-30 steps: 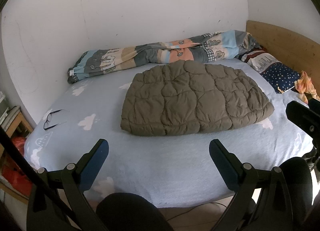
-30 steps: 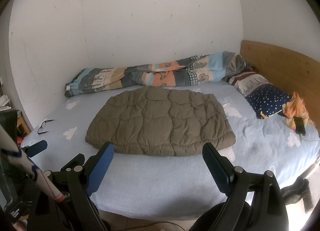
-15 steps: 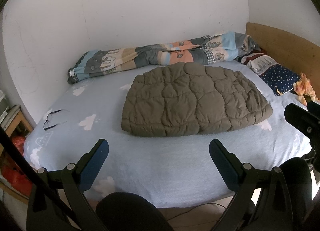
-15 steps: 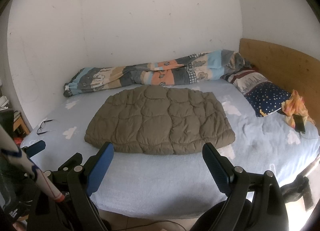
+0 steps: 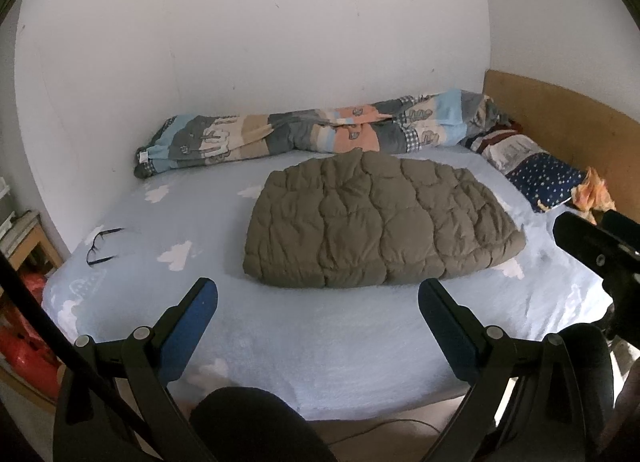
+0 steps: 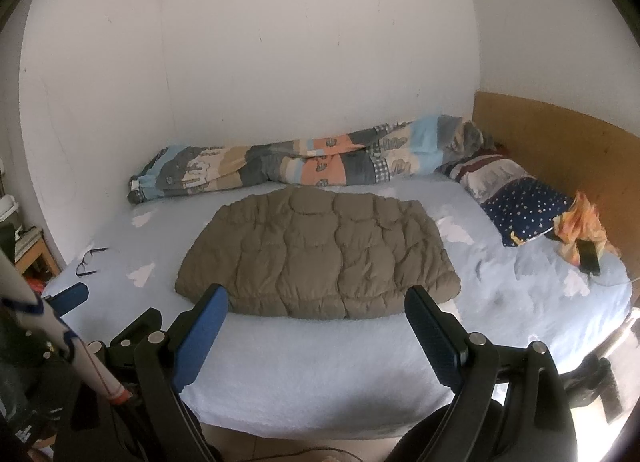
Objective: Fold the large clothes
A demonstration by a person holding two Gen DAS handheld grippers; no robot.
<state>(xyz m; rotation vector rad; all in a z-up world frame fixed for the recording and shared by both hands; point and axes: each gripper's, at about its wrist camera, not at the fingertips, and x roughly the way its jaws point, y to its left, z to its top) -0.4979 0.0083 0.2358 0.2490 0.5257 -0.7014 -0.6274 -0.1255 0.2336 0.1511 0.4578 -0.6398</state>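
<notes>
Left gripper (image 5: 318, 298): nearest the left wrist lens, at 6 o'clock in its view; jaws spread wide, grasping nothing, over the near strip of the bed.
Right gripper (image 6: 316, 302): likewise released and empty; its blue pads (image 6: 200, 336) frame the near hem of the jacket from short of it, not touching.
Bed sheet (image 5: 340, 342): pale blue with white clouds; bare between the grippers and the garment.
Quilted jacket (image 5: 376, 226): the task's thing; olive, puffy, lying flat mid-bed at 12 o'clock from both grippers, seemingly already doubled into a rounded slab.
Glasses (image 5: 102, 246): at 10 o'clock on the sheet, well apart from the jacket.
Star pillow (image 6: 524, 210): at 2 o'clock, with an orange cloth (image 6: 580, 228) and a dark phone-like object (image 6: 590, 262) just beside it.
Patterned duvet (image 5: 312, 132): rolled along the far wall at 12 o'clock, its edge close behind the jacket's far end.
Risk, grip: the padding is thick and slippery-looking; a shallow pinch may catch only the top layer, so the fold opens.
Risk, sweep: a wide swing leftward could drag the sheet and shift the glasses.
Risk, far edge: a fold away from the person may snag the duvet.
Hidden: sleeves, collar and zip are not visible; how many layers lie stacked cannot be told.
Cut off: lower rims are filled by dark rig parts and something dark and rounded.
</notes>
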